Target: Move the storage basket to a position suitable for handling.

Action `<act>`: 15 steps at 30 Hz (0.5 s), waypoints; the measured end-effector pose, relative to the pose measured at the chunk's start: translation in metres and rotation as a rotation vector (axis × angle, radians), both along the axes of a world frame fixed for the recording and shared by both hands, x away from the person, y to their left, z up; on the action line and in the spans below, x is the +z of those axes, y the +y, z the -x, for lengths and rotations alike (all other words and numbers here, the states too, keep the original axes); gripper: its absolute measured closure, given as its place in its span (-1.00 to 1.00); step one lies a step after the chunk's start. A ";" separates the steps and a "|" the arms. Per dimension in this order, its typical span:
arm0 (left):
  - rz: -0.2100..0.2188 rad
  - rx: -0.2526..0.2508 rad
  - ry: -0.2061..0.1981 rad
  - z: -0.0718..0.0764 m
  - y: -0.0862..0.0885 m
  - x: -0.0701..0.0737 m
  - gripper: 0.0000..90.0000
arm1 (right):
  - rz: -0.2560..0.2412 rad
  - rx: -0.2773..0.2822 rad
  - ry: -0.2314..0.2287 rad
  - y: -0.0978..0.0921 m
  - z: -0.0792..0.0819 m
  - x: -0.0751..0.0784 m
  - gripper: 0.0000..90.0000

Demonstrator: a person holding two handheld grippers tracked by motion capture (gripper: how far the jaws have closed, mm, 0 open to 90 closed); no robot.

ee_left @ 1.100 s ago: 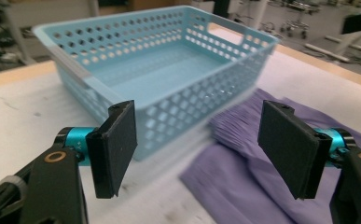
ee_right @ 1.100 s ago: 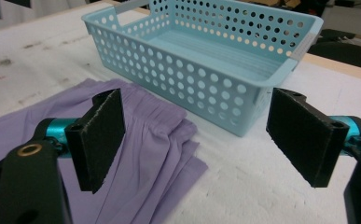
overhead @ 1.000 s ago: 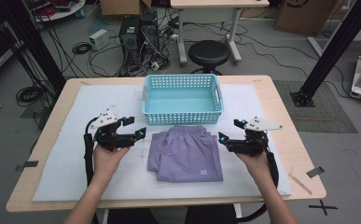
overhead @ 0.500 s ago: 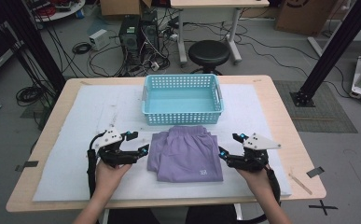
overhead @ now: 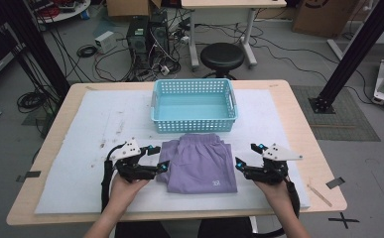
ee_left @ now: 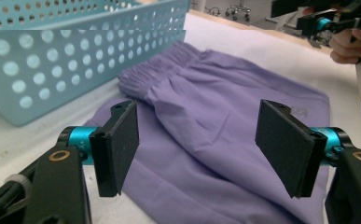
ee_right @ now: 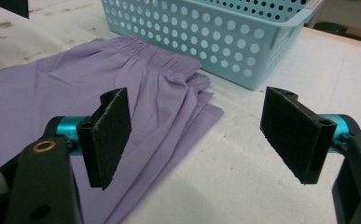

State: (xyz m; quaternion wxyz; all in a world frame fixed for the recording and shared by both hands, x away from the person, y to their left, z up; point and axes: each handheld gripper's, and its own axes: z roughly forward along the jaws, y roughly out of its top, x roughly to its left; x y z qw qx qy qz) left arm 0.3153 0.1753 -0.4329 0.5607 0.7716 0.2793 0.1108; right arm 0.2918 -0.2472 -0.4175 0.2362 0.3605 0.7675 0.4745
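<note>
Folded purple fabric shorts (overhead: 199, 163) lie flat on the white padded bench (overhead: 80, 129), just in front of the light-blue perforated plastic basket (overhead: 194, 105). Left tongs (overhead: 156, 159) sit at the shorts' left edge, jaws spread, gripping nothing. Right tongs (overhead: 245, 157) are at the right edge, also spread and empty. The cloth looks light, soft and floppy, likely to sag or unfold; best pinched at both side edges through all layers. The basket is empty.
</note>
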 end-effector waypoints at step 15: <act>-0.037 0.029 0.204 -0.010 0.002 -0.009 -0.33 | 0.026 0.004 0.057 0.020 -0.004 -0.014 -0.41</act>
